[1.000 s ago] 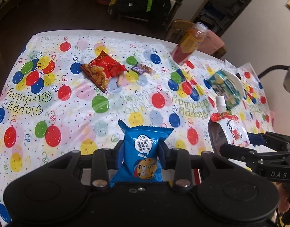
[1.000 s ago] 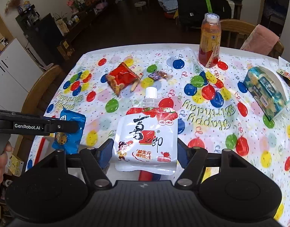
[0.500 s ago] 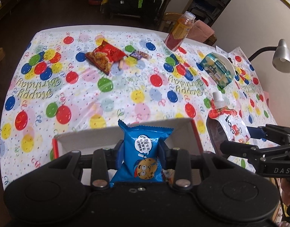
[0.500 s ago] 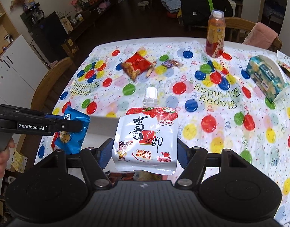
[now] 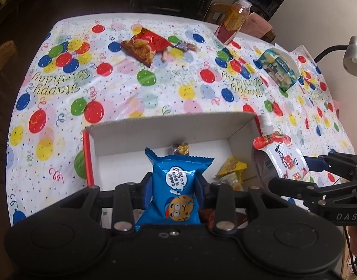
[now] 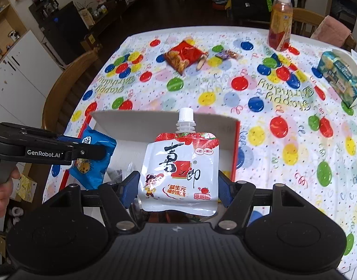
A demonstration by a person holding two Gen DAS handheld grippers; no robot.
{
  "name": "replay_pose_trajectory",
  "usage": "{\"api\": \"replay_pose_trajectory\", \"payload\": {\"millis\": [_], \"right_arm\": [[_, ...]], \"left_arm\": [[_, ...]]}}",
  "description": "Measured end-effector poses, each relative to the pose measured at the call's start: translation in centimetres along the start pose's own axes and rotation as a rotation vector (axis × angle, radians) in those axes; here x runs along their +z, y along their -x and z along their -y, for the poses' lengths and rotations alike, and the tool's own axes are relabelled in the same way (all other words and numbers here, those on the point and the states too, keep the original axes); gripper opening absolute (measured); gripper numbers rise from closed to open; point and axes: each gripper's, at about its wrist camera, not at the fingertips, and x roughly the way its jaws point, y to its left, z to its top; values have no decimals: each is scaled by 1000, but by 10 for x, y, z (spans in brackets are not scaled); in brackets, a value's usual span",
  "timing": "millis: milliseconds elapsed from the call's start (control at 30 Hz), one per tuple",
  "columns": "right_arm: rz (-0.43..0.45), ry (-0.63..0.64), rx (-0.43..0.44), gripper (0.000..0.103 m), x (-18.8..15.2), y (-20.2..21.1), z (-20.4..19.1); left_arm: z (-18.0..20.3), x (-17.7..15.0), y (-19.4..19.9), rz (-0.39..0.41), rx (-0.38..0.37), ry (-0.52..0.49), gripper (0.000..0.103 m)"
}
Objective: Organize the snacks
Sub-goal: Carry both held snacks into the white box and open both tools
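From your left wrist camera, your left gripper (image 5: 173,185) is clamped on a blue cookie packet (image 5: 176,186), its blue pads pressing both side edges and the packet standing upright between them. The packet hangs above the open white cardboard box (image 5: 169,126), whose outer wall is red. Inside the box you can see a gold-wrapped sweet (image 5: 181,148) near the far wall and yellow packets (image 5: 232,170) toward the right side. To the right, your right gripper (image 5: 304,170) holds a jelly pouch (image 5: 278,156) with a white spout, at the box's right wall. Farther out on the balloon tablecloth (image 5: 132,93) lie a red snack bag (image 5: 145,45), a small wrapped candy (image 5: 186,46) just beside it, a teal tissue pack (image 5: 279,68) and an orange drink bottle (image 5: 234,22) at the far edge.

From your right wrist camera, your right gripper (image 6: 178,190) grips the strawberry jelly pouch (image 6: 180,172) by its lower sides, spout up, over the box (image 6: 143,121). On the left, your left gripper (image 6: 88,148) pinches the blue cookie packet (image 6: 94,161) above the box's left wall, and a hand (image 6: 2,193) shows behind it. The red snack bag (image 6: 184,56), the candy (image 6: 227,54), the bottle (image 6: 280,22) and the tissue pack (image 6: 339,77) rest on the tablecloth (image 6: 225,98) well beyond the box.
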Motion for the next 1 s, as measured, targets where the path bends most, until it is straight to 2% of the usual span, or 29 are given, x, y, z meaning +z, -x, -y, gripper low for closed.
{"api": "replay_pose_trajectory", "payload": {"millis": [600, 1000], "right_arm": [[-96, 39, -18, 68, -16, -51, -12], [-156, 29, -19, 69, -26, -71, -9]], "left_arm": [[-7, -17, -39, -63, 62, 1, 34], [-4, -25, -55, -88, 72, -23, 34]]}}
